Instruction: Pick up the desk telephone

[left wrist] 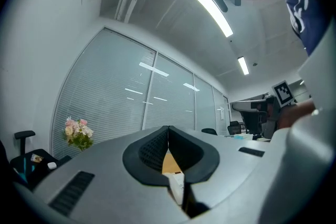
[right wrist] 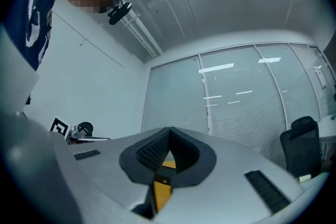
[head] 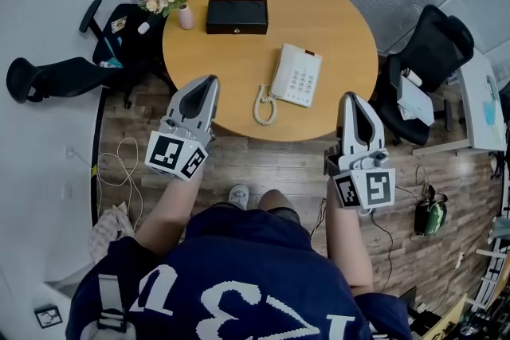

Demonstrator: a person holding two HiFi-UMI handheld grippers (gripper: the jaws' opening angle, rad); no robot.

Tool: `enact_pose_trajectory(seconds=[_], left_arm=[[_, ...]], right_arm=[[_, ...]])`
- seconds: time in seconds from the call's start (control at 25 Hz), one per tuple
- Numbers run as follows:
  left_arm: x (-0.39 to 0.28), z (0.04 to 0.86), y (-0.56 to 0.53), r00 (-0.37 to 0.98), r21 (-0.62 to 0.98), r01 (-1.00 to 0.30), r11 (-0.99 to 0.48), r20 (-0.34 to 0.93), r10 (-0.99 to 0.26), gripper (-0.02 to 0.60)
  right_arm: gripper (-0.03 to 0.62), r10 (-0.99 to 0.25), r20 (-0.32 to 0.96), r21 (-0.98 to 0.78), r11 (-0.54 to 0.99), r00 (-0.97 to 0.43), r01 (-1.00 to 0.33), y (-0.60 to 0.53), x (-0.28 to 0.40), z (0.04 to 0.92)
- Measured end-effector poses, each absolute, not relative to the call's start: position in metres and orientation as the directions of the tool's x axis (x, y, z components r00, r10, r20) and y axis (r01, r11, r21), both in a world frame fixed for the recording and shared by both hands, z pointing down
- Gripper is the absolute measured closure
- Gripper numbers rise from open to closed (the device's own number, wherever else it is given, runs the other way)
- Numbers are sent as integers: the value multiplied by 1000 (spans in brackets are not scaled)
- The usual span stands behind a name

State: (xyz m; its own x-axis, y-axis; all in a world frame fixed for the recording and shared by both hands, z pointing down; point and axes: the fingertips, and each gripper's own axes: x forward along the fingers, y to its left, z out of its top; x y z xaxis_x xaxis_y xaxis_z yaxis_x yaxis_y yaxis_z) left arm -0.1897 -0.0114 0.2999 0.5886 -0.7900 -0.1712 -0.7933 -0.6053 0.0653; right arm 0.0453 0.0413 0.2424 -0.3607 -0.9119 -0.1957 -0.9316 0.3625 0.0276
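head view: the telephone [head: 296,76] is lying on the table [head: 335,20] ahead of me, between my grippers, its long axis pointing away (nearer my right gripper [head: 348,98] than my left gripper [head: 209,80]). left gripper view: my jaws are pressing together, empty. right gripper view: likewise clenching on nothing.

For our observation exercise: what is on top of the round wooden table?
On the table lie a white desk telephone with its coiled cord, a black box and a pink vase. Anything under the telephone or box is hidden.
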Motion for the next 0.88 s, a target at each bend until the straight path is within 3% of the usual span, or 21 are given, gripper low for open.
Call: enact_pose_trajectory(seconds=[0.24,0.52,0.88], left_arm=[[-174,310,-32,610,65,-779,-623,-149,-778,566],[-161,310,-66,594,72,-790,-609,-158,-789,566],[-119,307,-132,582,75,-799,-596,-148,-799,566]], right_arm=[[569,-915,-187,9,363,-358,-932,19,58,248],[569,-881,-277,43,387,-383,-921,-17,70,235],[569,-833,-291,35,483,-471,-875,-106,96,225]])
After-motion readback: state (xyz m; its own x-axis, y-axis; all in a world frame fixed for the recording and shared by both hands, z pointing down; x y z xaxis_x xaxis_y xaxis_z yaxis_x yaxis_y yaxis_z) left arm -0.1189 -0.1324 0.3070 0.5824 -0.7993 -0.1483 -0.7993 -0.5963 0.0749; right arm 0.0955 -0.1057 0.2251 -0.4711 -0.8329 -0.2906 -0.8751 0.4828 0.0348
